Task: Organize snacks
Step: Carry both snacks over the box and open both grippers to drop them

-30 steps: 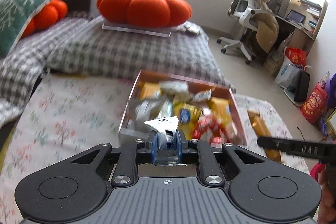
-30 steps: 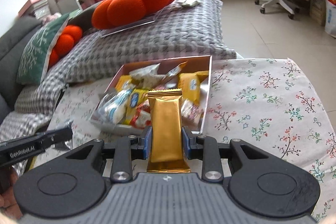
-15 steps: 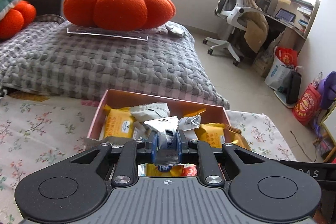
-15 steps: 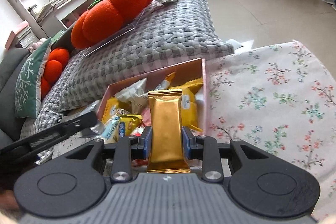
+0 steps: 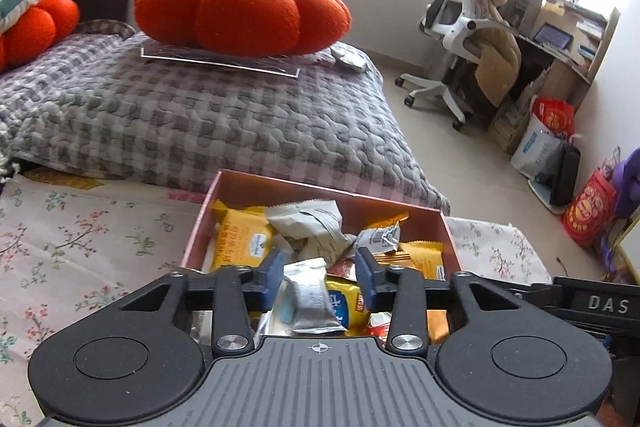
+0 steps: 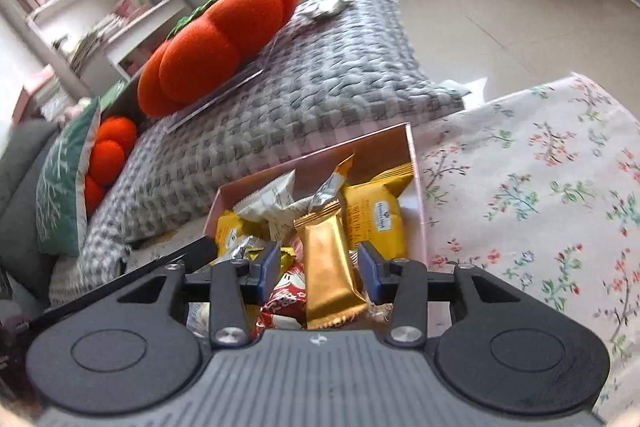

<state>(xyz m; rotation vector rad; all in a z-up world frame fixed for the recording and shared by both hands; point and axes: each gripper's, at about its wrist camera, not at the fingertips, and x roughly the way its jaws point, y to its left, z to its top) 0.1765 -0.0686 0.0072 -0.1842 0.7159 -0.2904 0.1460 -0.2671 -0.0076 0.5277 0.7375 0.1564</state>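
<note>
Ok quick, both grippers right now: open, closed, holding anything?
Left gripper: jaws opening, silver packet between them, pads off it.
Right gripper: jaws opening, gold bar loose between them, over the pink box.

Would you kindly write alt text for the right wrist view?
The right gripper is opening its fingers around a gold snack bar over a pink box of mixed snacks, set on a floral cloth.

White capitals "DAS" stand on the black bar of the right gripper (image 5: 600,303) at the right edge of the left wrist view. The yellow snack packs (image 5: 240,245) in the pink box (image 5: 280,187) carry small print too blurred to read.
</note>
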